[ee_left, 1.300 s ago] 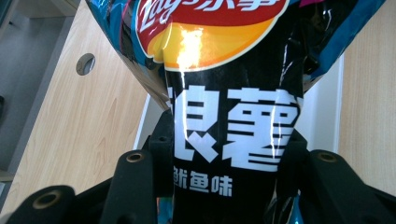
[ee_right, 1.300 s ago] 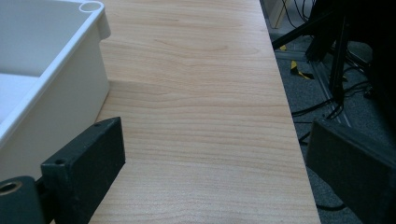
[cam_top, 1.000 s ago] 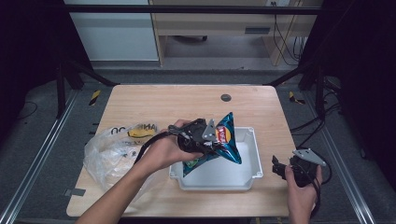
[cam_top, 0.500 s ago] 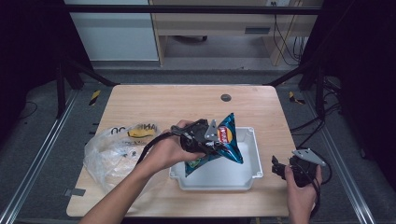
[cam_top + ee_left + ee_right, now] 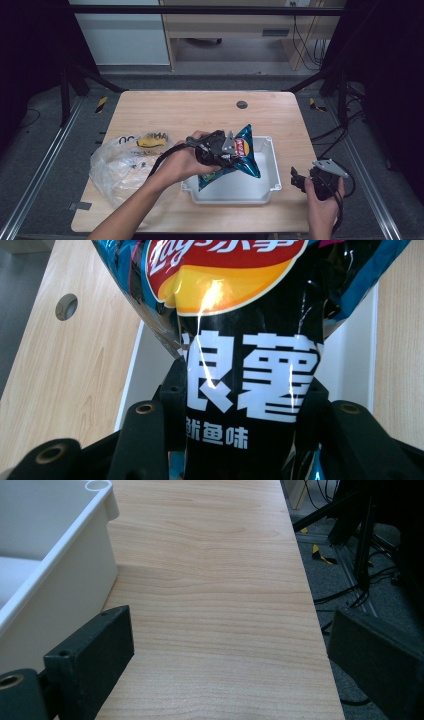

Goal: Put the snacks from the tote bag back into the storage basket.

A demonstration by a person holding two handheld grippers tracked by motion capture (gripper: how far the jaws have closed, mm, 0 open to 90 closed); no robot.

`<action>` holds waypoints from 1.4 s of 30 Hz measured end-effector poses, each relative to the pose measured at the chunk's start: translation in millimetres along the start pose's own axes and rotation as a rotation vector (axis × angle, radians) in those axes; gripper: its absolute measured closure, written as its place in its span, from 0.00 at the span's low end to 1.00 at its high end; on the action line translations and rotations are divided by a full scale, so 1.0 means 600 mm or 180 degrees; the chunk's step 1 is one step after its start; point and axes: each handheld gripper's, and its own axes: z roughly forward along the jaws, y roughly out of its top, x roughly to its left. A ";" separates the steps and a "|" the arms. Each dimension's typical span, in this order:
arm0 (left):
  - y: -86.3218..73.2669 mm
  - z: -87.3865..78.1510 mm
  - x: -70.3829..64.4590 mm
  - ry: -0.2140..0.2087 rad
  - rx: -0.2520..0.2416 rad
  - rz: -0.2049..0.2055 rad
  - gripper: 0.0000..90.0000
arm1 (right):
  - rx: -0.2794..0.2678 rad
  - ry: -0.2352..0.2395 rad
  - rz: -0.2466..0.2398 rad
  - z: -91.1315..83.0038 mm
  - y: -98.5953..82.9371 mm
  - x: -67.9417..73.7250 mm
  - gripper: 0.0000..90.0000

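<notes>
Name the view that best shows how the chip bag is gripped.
Left gripper view: the chip bag sits pinched between the left tongs, print readable. The high view shows the bag above the white bin. The right gripper view shows table and bin.

Lab: metal-framed rig, cables on floor (dark curtains around).

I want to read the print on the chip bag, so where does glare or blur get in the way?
Left gripper view: sharp, white glare streaks cross the chip bag, characters still readable between the left tongs. High view: bag too small and soft to read. Right gripper view: right tongs blurred up close, wood grain clear.
</notes>
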 end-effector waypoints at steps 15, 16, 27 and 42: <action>-0.011 0.019 0.001 -0.0012 0.0023 -0.0044 0.60 | 0.0006 0.0014 0.0013 0.001 0.000 0.000 0.06; -0.012 0.020 0.000 -0.0012 0.0014 -0.0064 0.60 | 0.0009 0.0009 0.0007 0.001 0.000 0.000 0.06; -0.025 0.030 -0.002 -0.0058 -0.0044 -0.0102 0.60 | 0.0016 0.0020 -0.0006 0.002 -0.001 0.003 0.06; -0.026 0.051 -0.014 -0.0118 -0.0005 -0.0080 0.60 | 0.0022 0.0022 -0.0013 0.003 -0.001 0.003 0.06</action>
